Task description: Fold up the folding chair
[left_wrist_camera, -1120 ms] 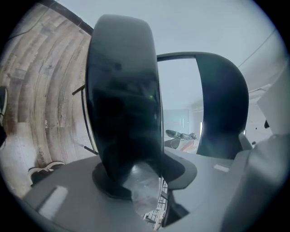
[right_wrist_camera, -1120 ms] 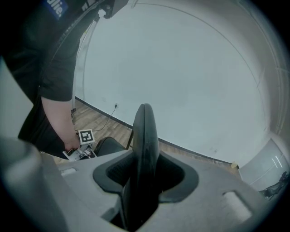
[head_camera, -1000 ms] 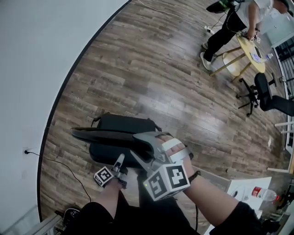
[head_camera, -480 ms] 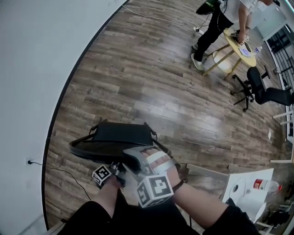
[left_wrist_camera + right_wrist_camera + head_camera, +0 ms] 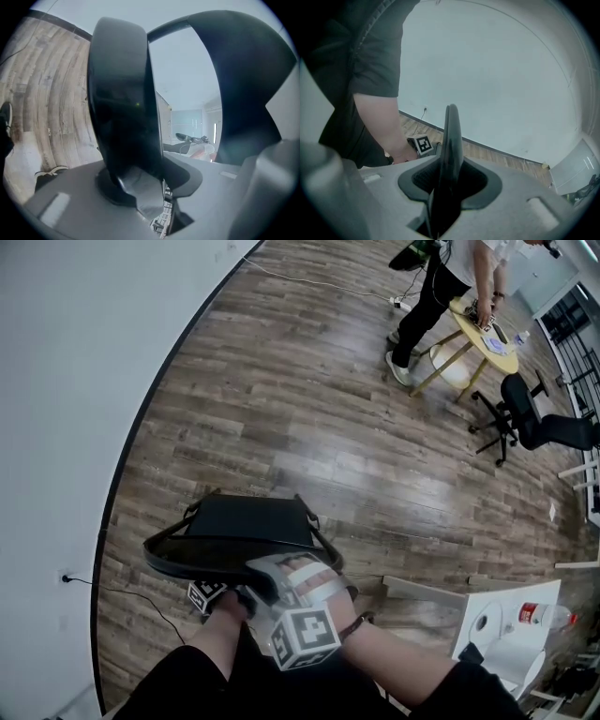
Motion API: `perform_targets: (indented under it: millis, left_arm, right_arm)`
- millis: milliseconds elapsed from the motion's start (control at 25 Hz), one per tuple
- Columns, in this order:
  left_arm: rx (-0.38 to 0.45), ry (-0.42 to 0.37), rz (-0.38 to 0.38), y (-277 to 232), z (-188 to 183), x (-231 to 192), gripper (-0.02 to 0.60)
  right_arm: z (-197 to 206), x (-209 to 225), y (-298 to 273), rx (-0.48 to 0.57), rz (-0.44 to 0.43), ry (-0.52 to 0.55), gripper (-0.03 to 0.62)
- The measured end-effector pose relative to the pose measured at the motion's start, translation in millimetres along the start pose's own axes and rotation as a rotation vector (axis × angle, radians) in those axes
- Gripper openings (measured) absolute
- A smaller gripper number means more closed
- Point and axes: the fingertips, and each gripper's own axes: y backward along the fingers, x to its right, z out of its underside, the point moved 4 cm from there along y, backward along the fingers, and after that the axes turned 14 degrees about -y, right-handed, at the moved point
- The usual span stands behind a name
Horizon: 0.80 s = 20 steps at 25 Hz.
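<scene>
The black folding chair (image 5: 248, 519) stands on the wood floor just in front of me, its curved backrest band (image 5: 192, 559) nearest to me. My right gripper (image 5: 265, 579) holds that band from above; its thin edge (image 5: 451, 140) runs up between the jaws, which have just been closing on it. My left gripper (image 5: 232, 594) sits close beside it on the left, lower down, its marker cube (image 5: 205, 596) showing. In the left gripper view the wide black band (image 5: 122, 103) fills the gap of the left gripper (image 5: 150, 187), which is clamped on it. The chair legs are hidden.
A white wall (image 5: 66, 381) curves along the left, with a socket and cable (image 5: 64, 577) at its foot. A person stands at a round table (image 5: 487, 329) far right, beside an office chair (image 5: 530, 418). A white table (image 5: 511, 620) with a bottle is at lower right.
Both grippers and the backrest band have shifted down and left in the head view. The right gripper now sits closer to the left one.
</scene>
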Motion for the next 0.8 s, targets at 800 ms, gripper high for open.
perform_targets:
  millis: [800]
  left_arm:
    - [0.056,0.065,-0.073,-26,-16,29,0.138]
  right_arm:
    - [5,27,6,-0.036,-0.025,0.008,0.112]
